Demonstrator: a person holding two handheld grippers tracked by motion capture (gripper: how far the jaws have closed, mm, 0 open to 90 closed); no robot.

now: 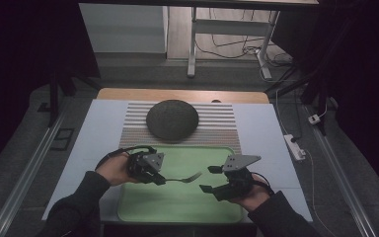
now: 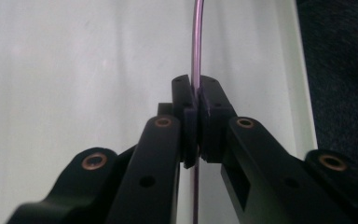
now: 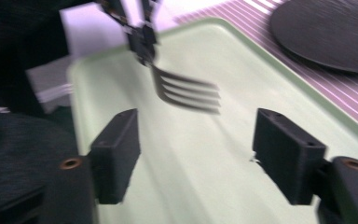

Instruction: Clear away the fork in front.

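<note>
Two jaws of the left gripper [image 1: 159, 179] are pinching a fork [image 1: 187, 177] by its handle, prongs pointing toward the right gripper [image 1: 211, 178] — its jaws gaping wide, nearby — above a green tray [image 1: 177, 207].

1. Our left gripper [image 1: 159, 178] has its jaws pressed together, pointing toward our right side.
2. Our right gripper [image 1: 209, 178] faces it, jaws spread wide apart.
3. Both forearms enter low, hands level with each other.
</note>
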